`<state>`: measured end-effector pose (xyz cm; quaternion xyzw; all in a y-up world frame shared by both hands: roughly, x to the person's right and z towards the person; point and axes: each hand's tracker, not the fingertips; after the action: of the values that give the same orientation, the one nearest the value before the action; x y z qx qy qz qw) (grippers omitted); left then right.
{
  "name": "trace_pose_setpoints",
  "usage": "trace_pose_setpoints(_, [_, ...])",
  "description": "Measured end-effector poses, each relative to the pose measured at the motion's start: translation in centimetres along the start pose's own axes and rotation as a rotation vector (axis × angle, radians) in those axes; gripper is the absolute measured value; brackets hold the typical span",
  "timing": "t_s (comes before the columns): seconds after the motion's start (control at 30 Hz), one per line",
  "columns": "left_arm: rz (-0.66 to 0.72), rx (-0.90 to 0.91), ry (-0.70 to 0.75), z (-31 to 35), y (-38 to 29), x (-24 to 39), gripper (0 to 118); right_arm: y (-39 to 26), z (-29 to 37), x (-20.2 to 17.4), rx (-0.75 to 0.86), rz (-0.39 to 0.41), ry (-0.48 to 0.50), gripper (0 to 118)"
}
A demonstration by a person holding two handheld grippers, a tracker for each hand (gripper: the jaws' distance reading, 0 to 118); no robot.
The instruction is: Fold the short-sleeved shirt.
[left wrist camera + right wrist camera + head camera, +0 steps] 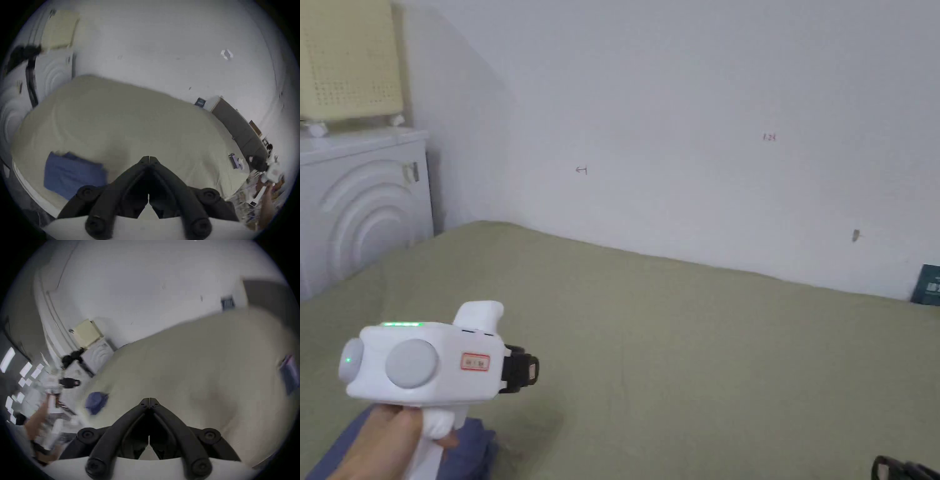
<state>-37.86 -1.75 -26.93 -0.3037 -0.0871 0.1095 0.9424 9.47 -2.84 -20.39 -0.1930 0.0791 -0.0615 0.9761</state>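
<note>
Blue cotton short-sleeved shirt [71,173] lies folded compact at the near left corner of the olive-green bed sheet [706,350]; left gripper [149,157] and right gripper [149,398] both hang pinched together, empty, above it. Best to leave the stack undisturbed.

A hand [381,437] at 7 o'clock holds a white gripper [528,372] above a green bed [706,350]. Its black tip points toward 3 o'clock. Whether the tip is closed cannot be told. A blue shirt [469,453] lies folded on the bed under the hand. At 10 o'clock a cream basket [350,59] sits on a white cabinet [362,200]. A white wall [687,112] stands behind the bed.
</note>
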Motion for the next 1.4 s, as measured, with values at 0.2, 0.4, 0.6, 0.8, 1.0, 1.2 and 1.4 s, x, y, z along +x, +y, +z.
trace_pose_setpoints(0.2, [-0.096,0.332,0.110,1.2,-2.8,13.5,0,3.0,3.2,-2.7,0.227,0.193,-0.219,0])
trace_pose_setpoints(0.4, [-0.239,0.383,0.155,1.8,-3.7,19.0,0,3.0,5.3,-2.3,0.265,0.198,-0.219,0])
trace_pose_setpoints(0.6, [-0.278,0.398,0.160,3.6,-3.6,19.5,0,2.4,6.1,-1.1,0.253,0.174,-0.214,0])
trace_pose_setpoints(0.8, [-0.275,0.416,0.160,4.6,-2.9,19.4,1,2.6,6.1,-1.0,0.258,0.167,-0.211,0])
trace_pose_setpoints(1.0, [-0.297,0.416,0.248,4.0,-2.2,20.1,73,3.5,5.3,-1.5,0.271,0.174,-0.212,73])
trace_pose_setpoints(1.2, [-0.260,0.415,0.252,3.6,-1.7,19.5,116,4.8,5.1,-1.2,0.288,0.118,-0.228,118])
trace_pose_setpoints(1.4, [-0.271,0.441,0.245,4.1,-1.8,19.4,116,4.5,4.7,-0.9,0.281,0.134,-0.235,118])
